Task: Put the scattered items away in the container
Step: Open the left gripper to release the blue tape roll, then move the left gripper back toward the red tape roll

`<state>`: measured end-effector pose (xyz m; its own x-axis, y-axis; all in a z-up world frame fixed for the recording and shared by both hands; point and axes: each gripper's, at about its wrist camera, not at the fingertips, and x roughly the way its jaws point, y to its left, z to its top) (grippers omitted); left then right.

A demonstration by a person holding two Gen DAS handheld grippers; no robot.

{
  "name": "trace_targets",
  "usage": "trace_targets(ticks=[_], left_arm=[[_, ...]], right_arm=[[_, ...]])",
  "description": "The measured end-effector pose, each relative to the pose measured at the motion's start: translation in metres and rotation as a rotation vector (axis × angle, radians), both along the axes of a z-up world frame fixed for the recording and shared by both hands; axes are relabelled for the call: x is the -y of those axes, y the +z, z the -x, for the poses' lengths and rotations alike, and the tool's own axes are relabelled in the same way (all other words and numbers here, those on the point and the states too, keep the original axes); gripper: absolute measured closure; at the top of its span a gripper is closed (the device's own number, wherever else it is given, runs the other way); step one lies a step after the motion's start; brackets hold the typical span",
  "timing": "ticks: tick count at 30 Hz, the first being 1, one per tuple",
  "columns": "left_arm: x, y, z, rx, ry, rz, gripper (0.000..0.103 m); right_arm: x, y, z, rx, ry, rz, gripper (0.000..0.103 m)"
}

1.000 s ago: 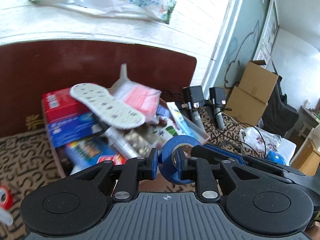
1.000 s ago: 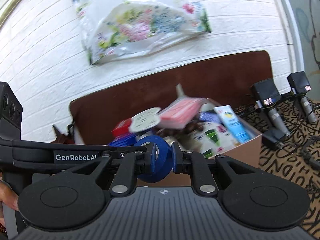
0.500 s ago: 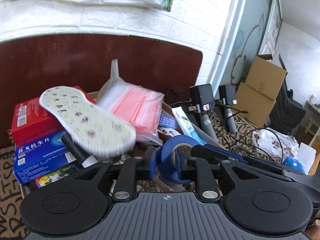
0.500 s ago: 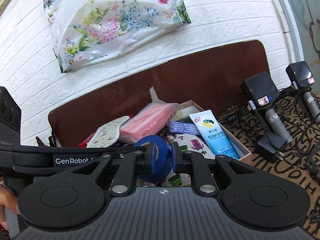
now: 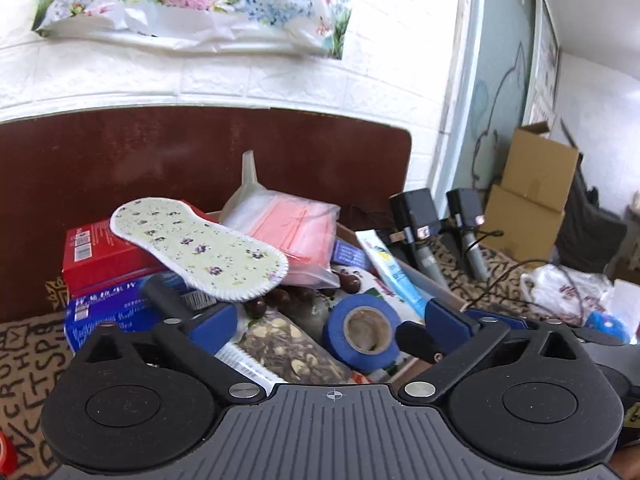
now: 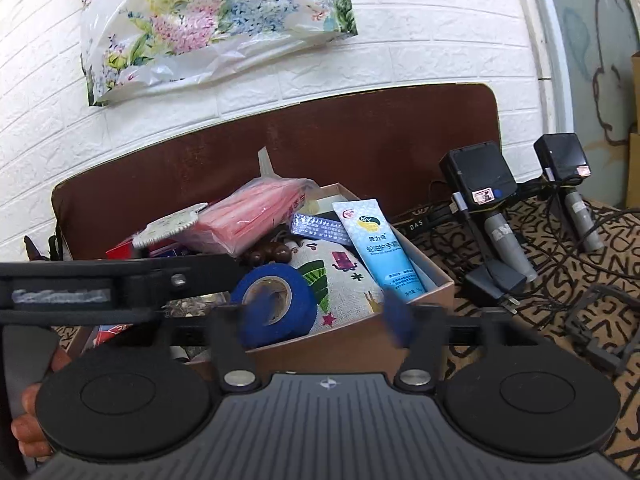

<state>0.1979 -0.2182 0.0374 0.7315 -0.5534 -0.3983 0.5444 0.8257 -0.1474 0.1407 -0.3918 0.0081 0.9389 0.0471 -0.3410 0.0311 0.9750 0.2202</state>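
Observation:
A blue tape roll [image 5: 362,334] lies in the full cardboard box [image 6: 360,344], on a patterned cloth [image 6: 340,276]; it also shows in the right wrist view [image 6: 274,304]. My left gripper [image 5: 330,326] is open just above the box, its pads either side of the roll and apart from it. My right gripper [image 6: 324,316] is open too, its blue pads blurred, the roll by its left pad. The box also holds a floral insole [image 5: 200,248], a pink bag [image 5: 292,236], a blue tube [image 6: 378,246] and red and blue cartons [image 5: 104,264].
A brown headboard [image 5: 160,160] and white brick wall with a floral bag [image 6: 208,24] stand behind the box. Black chargers and cables [image 6: 492,224] lie to the right on the patterned bedcover [image 6: 560,280]. Cardboard boxes [image 5: 532,192] stand far right. A red item [image 5: 6,456] lies lower left.
Both grippers were shut on the blue tape roll and carried it over the box. Now both have opened and the roll rests in the box.

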Motion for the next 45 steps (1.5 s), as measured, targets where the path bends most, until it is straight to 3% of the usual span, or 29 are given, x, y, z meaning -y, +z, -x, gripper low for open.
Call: trace_targets(ticks=[5, 18, 24, 30, 35, 45], left_arm=[[-0.007, 0.002, 0.021, 0.022, -0.026, 0.029, 0.0], [-0.056, 0.007, 0.06, -0.042, 0.017, 0.129, 0.0], [-0.116, 0.001, 0.083, -0.067, 0.108, 0.173, 0.0], [-0.193, -0.017, 0.09, -0.122, 0.287, 0.16, 0.0], [-0.247, -0.037, 0.084, -0.186, 0.406, 0.143, 0.0], [-0.3, -0.052, 0.058, -0.214, 0.469, 0.103, 0.0]], right_arm=[[-0.008, 0.005, 0.015, 0.03, -0.007, 0.028, 0.005], [-0.041, 0.018, 0.046, 0.041, 0.054, 0.07, 0.002], [-0.083, 0.025, 0.062, 0.049, 0.158, 0.125, 0.001], [-0.142, 0.02, 0.072, 0.033, 0.289, 0.176, 0.001], [-0.186, 0.015, 0.071, 0.01, 0.383, 0.158, 0.001], [-0.248, 0.009, 0.054, -0.039, 0.447, 0.134, 0.001]])
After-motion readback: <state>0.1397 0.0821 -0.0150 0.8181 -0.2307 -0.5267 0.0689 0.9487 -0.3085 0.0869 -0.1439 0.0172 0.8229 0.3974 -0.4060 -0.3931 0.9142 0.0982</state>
